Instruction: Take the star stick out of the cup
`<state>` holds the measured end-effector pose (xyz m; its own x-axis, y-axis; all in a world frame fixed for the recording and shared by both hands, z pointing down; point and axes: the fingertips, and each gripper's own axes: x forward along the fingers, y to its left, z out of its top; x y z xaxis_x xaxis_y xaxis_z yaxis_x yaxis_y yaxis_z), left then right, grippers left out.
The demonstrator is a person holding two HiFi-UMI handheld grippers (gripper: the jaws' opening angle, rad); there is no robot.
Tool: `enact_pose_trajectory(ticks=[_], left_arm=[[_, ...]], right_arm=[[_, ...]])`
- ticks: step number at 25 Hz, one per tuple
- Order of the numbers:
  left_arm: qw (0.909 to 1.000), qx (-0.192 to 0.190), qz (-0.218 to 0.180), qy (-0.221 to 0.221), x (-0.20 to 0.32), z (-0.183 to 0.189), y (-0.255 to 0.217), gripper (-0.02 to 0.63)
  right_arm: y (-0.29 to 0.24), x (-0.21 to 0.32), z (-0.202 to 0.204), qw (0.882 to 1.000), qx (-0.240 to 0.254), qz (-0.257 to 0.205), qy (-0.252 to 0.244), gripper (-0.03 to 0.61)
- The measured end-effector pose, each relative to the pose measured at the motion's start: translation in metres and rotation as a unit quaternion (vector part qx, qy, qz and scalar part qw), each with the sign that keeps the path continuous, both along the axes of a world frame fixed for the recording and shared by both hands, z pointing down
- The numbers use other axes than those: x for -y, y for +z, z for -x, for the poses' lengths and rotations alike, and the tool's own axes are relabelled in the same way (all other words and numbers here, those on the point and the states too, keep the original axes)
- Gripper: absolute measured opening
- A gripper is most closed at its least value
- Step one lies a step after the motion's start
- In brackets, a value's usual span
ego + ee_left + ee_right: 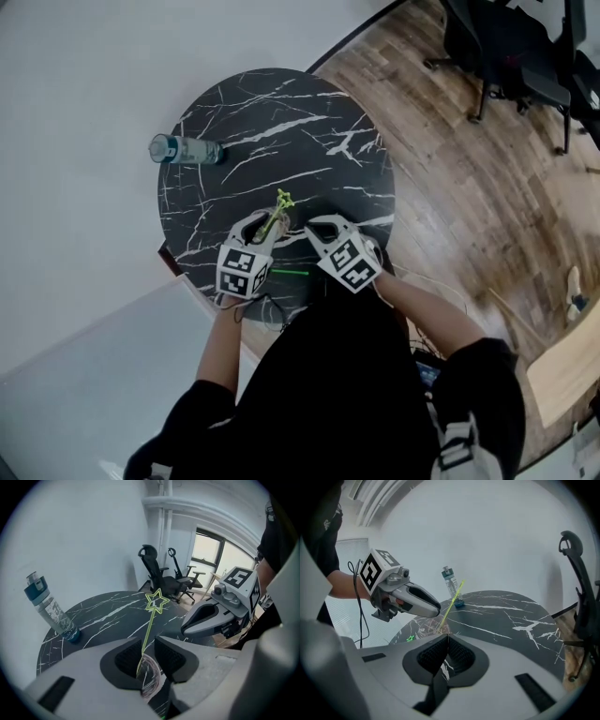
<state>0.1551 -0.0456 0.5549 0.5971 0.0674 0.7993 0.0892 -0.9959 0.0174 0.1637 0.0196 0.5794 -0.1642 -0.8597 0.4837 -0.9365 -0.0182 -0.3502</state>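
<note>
1. Bench (281, 122): round, with a black marble-pattern top. It stands partly over a pale floor and partly over a wood floor (469, 187).
2. Left claw (148, 641): narrow, closed in on a clear cup (151, 680), which sits between the two pads at the near edge of the bench.
3. Star stick (151, 623): yellow-green, standing in that cup. It rises through the gap between the left pads and leans away from the person, its outlined star at the top. The head view shows the star (279, 208) just above the left claw (265, 230).
4. Right claw (447, 637): jaws shut tip to tip, nothing between them. It is just beside the cup, on the person's right, with its tips short of the stick (452, 603).
5. Second green star stick (292, 272): lying flat on the bench between the two claws, near the edge.
6. Water bottle (187, 149): clear with a teal cap, upright at the far left rim of the bench, well apart from the cup.
7. Office chairs (506, 47): on the wood floor, away from the bench.
</note>
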Motion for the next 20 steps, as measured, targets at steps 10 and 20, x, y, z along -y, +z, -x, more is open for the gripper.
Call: enact_pose_trajectory(ticks=[10, 20], left_arm=[[0.9992, 0.031, -0.01, 0.025, -0.002, -0.012, 0.024, 0.071], [0.9984, 0.034, -0.038, 0.024, 0.004, -0.014, 0.029, 0.025]], right_arm=[[0.001, -0.008, -0.012, 1.0, 0.001, 0.007, 0.022, -0.003], [-0.002, -0.018, -0.015, 0.999, -0.008, 0.01, 0.036, -0.003]])
